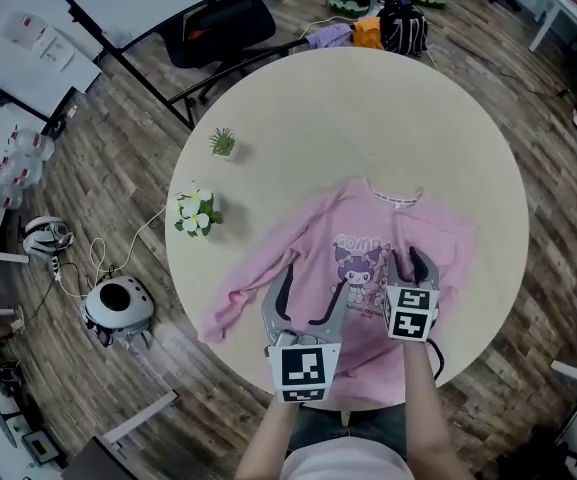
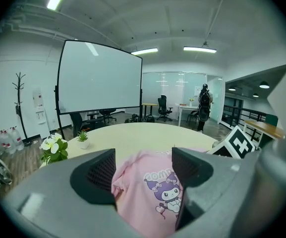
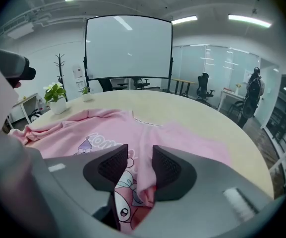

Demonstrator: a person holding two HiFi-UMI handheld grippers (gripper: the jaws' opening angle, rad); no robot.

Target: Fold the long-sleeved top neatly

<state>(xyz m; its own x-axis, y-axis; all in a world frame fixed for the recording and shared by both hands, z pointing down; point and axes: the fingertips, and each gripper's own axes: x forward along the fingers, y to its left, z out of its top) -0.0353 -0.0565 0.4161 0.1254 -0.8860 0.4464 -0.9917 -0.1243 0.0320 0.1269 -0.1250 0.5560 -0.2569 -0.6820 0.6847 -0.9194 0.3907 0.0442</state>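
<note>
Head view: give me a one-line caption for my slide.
Left gripper and right gripper, both open, poised over a pink long-sleeved top lying on a round table.

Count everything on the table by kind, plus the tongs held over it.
Pink long-sleeved top: 1
Potted plants: 2, small green plant and white-flowered plant
Tongs: 2, left tongs and right tongs
Total: 5
</note>
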